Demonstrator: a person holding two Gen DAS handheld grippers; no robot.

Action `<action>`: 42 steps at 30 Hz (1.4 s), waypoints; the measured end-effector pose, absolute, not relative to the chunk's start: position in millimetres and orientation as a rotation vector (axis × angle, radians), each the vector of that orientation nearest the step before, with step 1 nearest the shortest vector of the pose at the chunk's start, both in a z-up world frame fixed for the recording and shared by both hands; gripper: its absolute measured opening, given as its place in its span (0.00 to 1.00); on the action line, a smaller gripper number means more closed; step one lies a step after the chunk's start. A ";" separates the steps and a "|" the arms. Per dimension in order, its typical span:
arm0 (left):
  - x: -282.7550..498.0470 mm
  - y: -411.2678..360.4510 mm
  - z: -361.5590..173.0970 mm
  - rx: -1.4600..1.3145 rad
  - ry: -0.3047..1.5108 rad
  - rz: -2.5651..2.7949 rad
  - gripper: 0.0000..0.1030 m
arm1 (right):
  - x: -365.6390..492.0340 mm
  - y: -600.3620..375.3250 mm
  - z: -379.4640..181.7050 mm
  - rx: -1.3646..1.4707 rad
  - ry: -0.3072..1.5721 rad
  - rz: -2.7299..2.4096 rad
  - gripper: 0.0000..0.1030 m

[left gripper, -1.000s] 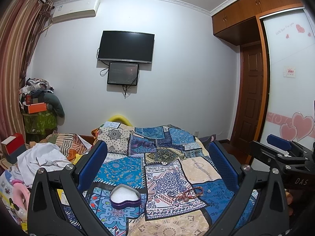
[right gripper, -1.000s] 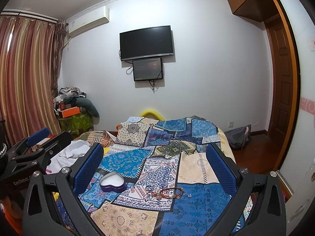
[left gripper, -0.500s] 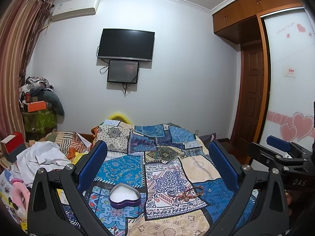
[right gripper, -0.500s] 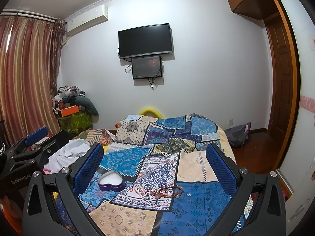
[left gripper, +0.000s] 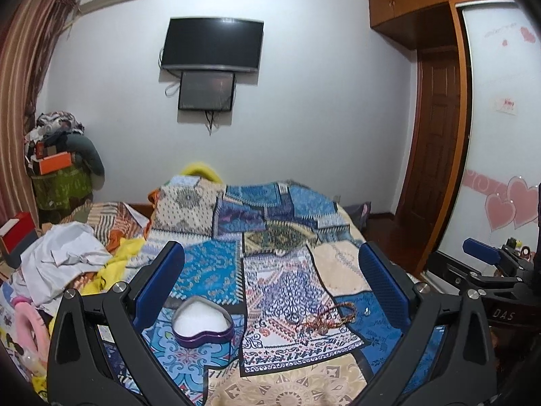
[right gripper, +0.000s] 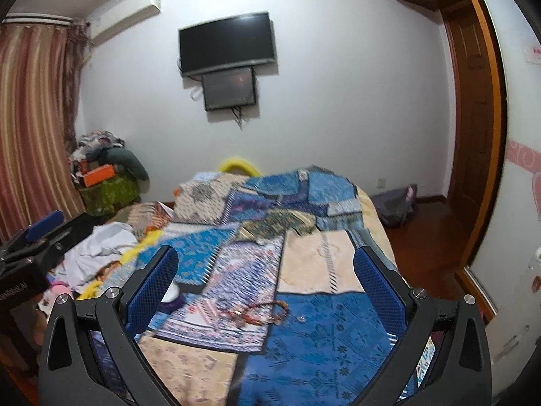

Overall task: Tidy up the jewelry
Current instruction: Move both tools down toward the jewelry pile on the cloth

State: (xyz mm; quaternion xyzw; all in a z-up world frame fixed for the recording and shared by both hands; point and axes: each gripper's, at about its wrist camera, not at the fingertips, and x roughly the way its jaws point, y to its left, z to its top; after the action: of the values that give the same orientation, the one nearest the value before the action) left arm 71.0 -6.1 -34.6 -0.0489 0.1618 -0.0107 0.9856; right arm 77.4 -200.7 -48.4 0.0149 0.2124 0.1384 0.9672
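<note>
A purple heart-shaped box (left gripper: pixel 202 327) with a white lining lies open on the patchwork bedspread (left gripper: pixel 277 277). A tangle of red and brown beaded jewelry (left gripper: pixel 324 318) lies to its right, with a small silver piece (left gripper: pixel 367 311) beside it. My left gripper (left gripper: pixel 270 291) is open and empty, above the bed near both. My right gripper (right gripper: pixel 265 291) is open and empty, above the jewelry (right gripper: pixel 260 311); its left finger hides most of the box (right gripper: pixel 173 296). Each gripper shows in the other's view: the right one (left gripper: pixel 487 264) and the left one (right gripper: pixel 37 237).
Crumpled white cloth (left gripper: pixel 64 264) and clothes lie on the bed's left side. A pile of boxes and bags (left gripper: pixel 57 162) stands in the far left corner. A TV (left gripper: pixel 211 45) hangs on the far wall. A wooden door (left gripper: pixel 436 155) and wardrobe are at the right.
Both grippers have moved forward and lower toward the bed. The right wrist view has tilted and swung right, so the box slid behind its left finger. Both stay open.
</note>
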 end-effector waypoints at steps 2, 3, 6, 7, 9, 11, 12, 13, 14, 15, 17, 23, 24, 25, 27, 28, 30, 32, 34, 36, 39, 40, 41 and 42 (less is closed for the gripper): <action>81.2 -8.9 -43.6 -0.095 0.357 -0.024 1.00 | 89.2 -206.8 -59.4 0.026 0.473 0.262 1.00; 87.5 -10.2 -48.9 -0.091 0.376 -0.023 1.00 | 93.2 -208.9 -63.7 0.024 0.490 0.254 1.00; 104.4 -13.0 -65.7 -0.080 0.433 -0.017 1.00 | 103.0 -216.2 -79.4 0.012 0.549 0.227 1.00; 108.7 -13.5 -71.3 -0.079 0.453 -0.019 1.00 | 106.8 -218.2 -84.7 0.006 0.569 0.217 1.00; 120.4 -15.6 -86.5 -0.080 0.497 -0.025 1.00 | 113.2 -222.5 -96.7 -0.017 0.614 0.193 1.00; 130.6 -17.9 -100.4 -0.082 0.543 -0.037 1.00 | 118.9 -225.8 -107.2 -0.028 0.653 0.182 1.00; 135.3 -20.3 -108.5 -0.081 0.568 -0.045 1.00 | 121.7 -227.8 -112.5 -0.028 0.675 0.185 1.00; 139.9 -21.7 -114.9 -0.080 0.589 -0.048 1.00 | 124.3 -229.8 -116.9 -0.025 0.688 0.187 1.00; 145.2 -23.8 -123.4 -0.079 0.617 -0.052 1.00 | 128.0 -232.0 -121.9 -0.020 0.705 0.194 1.00; 150.1 -25.6 -130.2 -0.078 0.637 -0.058 0.99 | 130.7 -233.0 -125.8 -0.017 0.714 0.199 1.00; 157.5 -30.1 -142.3 -0.079 0.680 -0.078 0.95 | 135.6 -233.9 -131.1 -0.011 0.726 0.213 1.00; 175.7 -44.9 -170.2 -0.110 0.804 -0.190 0.76 | 146.7 -225.2 -145.0 -0.034 0.759 0.281 0.88; 177.7 -48.1 -173.6 -0.110 0.815 -0.202 0.72 | 147.6 -224.3 -146.7 -0.035 0.768 0.298 0.83; 179.9 -51.6 -177.2 -0.108 0.829 -0.216 0.69 | 149.4 -223.1 -148.5 -0.036 0.775 0.313 0.81; 182.8 -57.5 -182.2 -0.109 0.852 -0.247 0.56 | 152.2 -219.7 -151.6 -0.036 0.787 0.343 0.71; 184.1 -60.2 -184.6 -0.113 0.864 -0.262 0.52 | 152.6 -218.9 -153.1 -0.036 0.793 0.360 0.69; 186.5 -65.5 -189.0 -0.121 0.889 -0.295 0.40 | 153.2 -217.7 -154.9 -0.036 0.798 0.378 0.62; 188.2 -70.9 -193.0 -0.120 0.904 -0.319 0.33 | 154.6 -216.4 -156.3 -0.040 0.803 0.392 0.57; 188.6 -75.4 -195.0 -0.116 0.914 -0.334 0.29 | 157.4 -214.2 -157.7 -0.043 0.808 0.399 0.53; 189.0 -78.6 -195.6 -0.111 0.913 -0.342 0.28 | 160.9 -213.1 -160.3 -0.053 0.821 0.406 0.43; 191.4 -81.0 -196.2 -0.119 0.917 -0.355 0.25 | 167.3 -212.4 -165.4 -0.063 0.846 0.415 0.33; 192.6 -81.4 -196.8 -0.119 0.918 -0.357 0.25 | 168.7 -212.8 -167.2 -0.064 0.851 0.414 0.32; 193.7 -81.6 -197.4 -0.119 0.920 -0.359 0.25 | 170.6 -212.7 -169.2 -0.067 0.860 0.416 0.28; 194.9 -82.2 -198.1 -0.120 0.921 -0.360 0.25 | 172.3 -212.6 -171.1 -0.068 0.867 0.418 0.24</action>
State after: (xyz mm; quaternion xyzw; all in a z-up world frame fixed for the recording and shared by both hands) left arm 194.9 -82.2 -198.1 -0.0577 0.4417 -0.1727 0.8785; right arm 172.3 -212.6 -171.1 -0.0326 0.4167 0.2012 0.8859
